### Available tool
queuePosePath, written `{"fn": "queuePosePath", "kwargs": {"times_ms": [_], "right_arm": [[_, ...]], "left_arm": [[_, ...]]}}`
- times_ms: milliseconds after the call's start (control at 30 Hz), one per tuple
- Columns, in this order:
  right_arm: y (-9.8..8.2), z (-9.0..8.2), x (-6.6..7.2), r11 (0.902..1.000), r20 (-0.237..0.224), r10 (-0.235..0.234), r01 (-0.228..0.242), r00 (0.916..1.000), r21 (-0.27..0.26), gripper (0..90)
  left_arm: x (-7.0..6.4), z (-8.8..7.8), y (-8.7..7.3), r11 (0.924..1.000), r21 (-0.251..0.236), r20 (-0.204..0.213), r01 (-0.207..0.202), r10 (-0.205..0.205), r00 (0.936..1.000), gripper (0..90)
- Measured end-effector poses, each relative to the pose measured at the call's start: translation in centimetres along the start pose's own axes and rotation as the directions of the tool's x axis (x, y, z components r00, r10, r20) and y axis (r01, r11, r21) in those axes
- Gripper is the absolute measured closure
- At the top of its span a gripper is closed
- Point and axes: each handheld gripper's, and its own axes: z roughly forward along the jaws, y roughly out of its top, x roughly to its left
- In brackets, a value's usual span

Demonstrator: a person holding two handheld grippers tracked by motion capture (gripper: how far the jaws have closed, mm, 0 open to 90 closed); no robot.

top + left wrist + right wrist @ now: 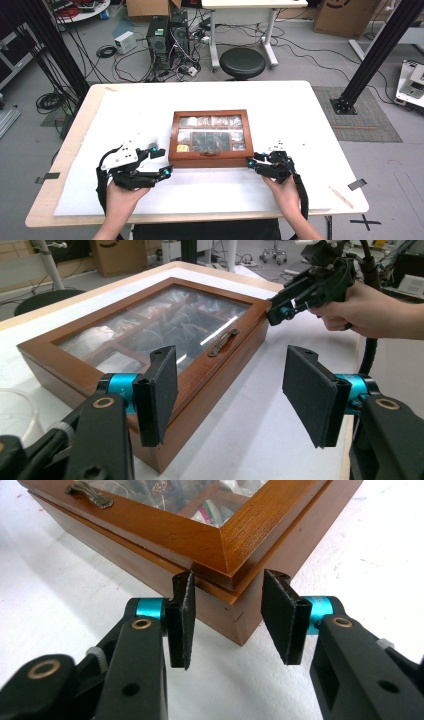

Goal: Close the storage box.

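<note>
A closed wooden box [210, 161] with a glass lid lies in the middle of the white table cover, and small items show dimly under the glass. A brass handle [223, 342] sits on the lid's front edge. My left gripper [163, 161] is open beside the box's front left corner, and its pads [160, 390] stand wide apart with the near box side [65, 365] behind one of them. My right gripper [227, 615] is open with its jaws on either side of the front right corner [235, 535], at the height of the lid seam. In the left gripper view, the right gripper [277, 312] has its tips at that corner.
A white sheet [280, 100] covers most of the wooden table. A thin wooden stick [341, 196] lies near the right front edge. A clear plastic rim [15, 410] sits left of the box. Beyond the table stand a black stool [242, 62] and computer towers [167, 37] among cables.
</note>
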Motion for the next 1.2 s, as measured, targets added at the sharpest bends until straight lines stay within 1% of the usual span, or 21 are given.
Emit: {"fn": "queuePosePath", "kwargs": {"times_ms": [100, 200, 233, 300, 333, 433, 500, 533, 600, 667, 700, 733, 800, 867, 900, 1033, 1067, 1100, 1133, 1200], "right_arm": [[-0.1, 0.1, 0.0, 0.9999, -0.003, -0.004, 0.004, 1.0000, 0.016, 57.7], [-0.1, -0.1, 0.0, 0.9999, 0.008, -0.003, 0.003, 1.0000, 0.010, 56.7], [-0.1, -0.2, 0.0, 1.0000, 0.010, -0.007, 0.006, 0.9999, 0.008, 56.0], [-0.1, -0.4, 0.0, 0.9999, 0.008, -0.010, 0.010, 0.9999, 0.005, 52.1], [-0.1, -0.5, 0.0, 1.0000, 0.008, -0.002, 0.002, 1.0000, 0.002, 49.6], [0.1, -1.0, 0.1, 0.9998, 0.003, 0.001, -0.001, 1.0000, -0.022, 44.9], [0.4, -1.5, 0.2, 0.9986, 0.003, -0.013, 0.013, 0.9999, -0.052, 42.0], [0.6, -1.7, 0.3, 0.9979, 0.003, -0.024, 0.024, 0.9997, -0.061, 41.8], [1.1, -2.6, 0.4, 0.9932, 0.026, -0.065, 0.067, 0.9975, -0.095, 39.3], [1.6, -3.4, 0.4, 0.9862, 0.063, -0.103, 0.110, 0.9928, -0.124, 37.0], [1.7, -3.8, 0.3, 0.9834, 0.083, -0.113, 0.123, 0.9901, -0.133, 36.0], [1.8, -4.0, 0.2, 0.9821, 0.102, -0.115, 0.129, 0.9880, -0.137, 34.9], [2.0, -4.8, -0.4, 0.9798, 0.154, -0.086, 0.112, 0.9843, -0.166, 28.8], [2.1, -5.2, -1.0, 0.9767, 0.183, -0.066, 0.101, 0.9809, -0.189, 25.2], [2.2, -5.5, -1.2, 0.9753, 0.196, -0.059, 0.099, 0.9788, -0.198, 22.8], [2.5, -6.0, -1.7, 0.9667, 0.227, -0.050, 0.104, 0.9725, -0.234, 21.6], [2.6, -6.0, -1.8, 0.9616, 0.223, -0.053, 0.110, 0.9734, -0.252, 21.6], [2.6, -6.0, -1.8, 0.9616, 0.223, -0.053, 0.110, 0.9734, -0.252, 21.6], [2.6, -5.9, -1.9, 0.9598, 0.215, -0.056, 0.112, 0.9751, -0.257, 21.5], [2.6, -5.6, -1.9, 0.9588, 0.206, -0.061, 0.115, 0.9766, -0.260, 21.2]], "left_arm": [[-0.1, 0.3, 0.0, 1.0000, 0.004, 0.002, -0.006, 0.006, 1.0000, 38.8], [-0.1, 0.2, 0.1, 1.0000, 0.002, 0.005, -0.007, 0.007, 1.0000, 38.8], [-0.1, 0.2, 0.1, 1.0000, -0.002, -0.001, -0.007, 0.007, 1.0000, 38.8], [0.0, 0.0, 0.1, 1.0000, -0.007, -0.007, -0.007, 0.007, 0.9999, 37.8], [0.1, -0.1, 0.1, 0.9999, -0.009, -0.010, -0.007, 0.007, 0.9999, 37.6], [0.2, -0.4, 0.2, 0.9997, -0.020, -0.026, -0.017, 0.016, 0.9995, 37.4], [0.2, -0.7, 0.3, 0.9993, -0.029, -0.037, -0.025, 0.024, 0.9990, 37.5], [0.2, -0.9, 0.3, 0.9988, -0.035, -0.051, -0.035, 0.033, 0.9981, 37.4], [0.1, -1.2, 0.3, 0.9979, -0.042, -0.074, -0.049, 0.046, 0.9962, 37.3], [0.2, -1.5, 0.3, 0.9973, -0.050, -0.099, -0.054, 0.049, 0.9939, 35.8], [0.2, -1.7, 0.3, 0.9972, -0.054, -0.107, -0.051, 0.045, 0.9932, 34.8], [0.3, -1.9, 0.2, 0.9969, -0.059, -0.120, -0.052, 0.045, 0.9918, 34.4], [0.3, -2.4, 0.1, 0.9965, -0.065, -0.145, -0.052, 0.043, 0.9885, 34.2], [0.4, -2.8, 0.0, 0.9968, -0.063, -0.175, -0.049, 0.037, 0.9839, 33.1], [0.5, -3.0, 0.0, 0.9967, -0.068, -0.178, -0.045, 0.032, 0.9835, 32.5], [0.8, -3.7, -0.4, 0.9963, -0.080, -0.216, -0.030, 0.012, 0.9762, 30.4], [0.8, -3.8, -0.5, 0.9964, -0.081, -0.223, -0.024, 0.006, 0.9747, 30.4], [0.9, -4.0, -0.6, 0.9962, -0.085, -0.223, -0.016, -0.004, 0.9747, 30.4], [1.0, -4.1, -0.7, 0.9961, -0.088, -0.223, -0.012, -0.008, 0.9747, 30.1], [1.1, -4.2, -0.9, 0.9967, -0.081, -0.236, -0.006, -0.014, 0.9716, 29.8]]}}
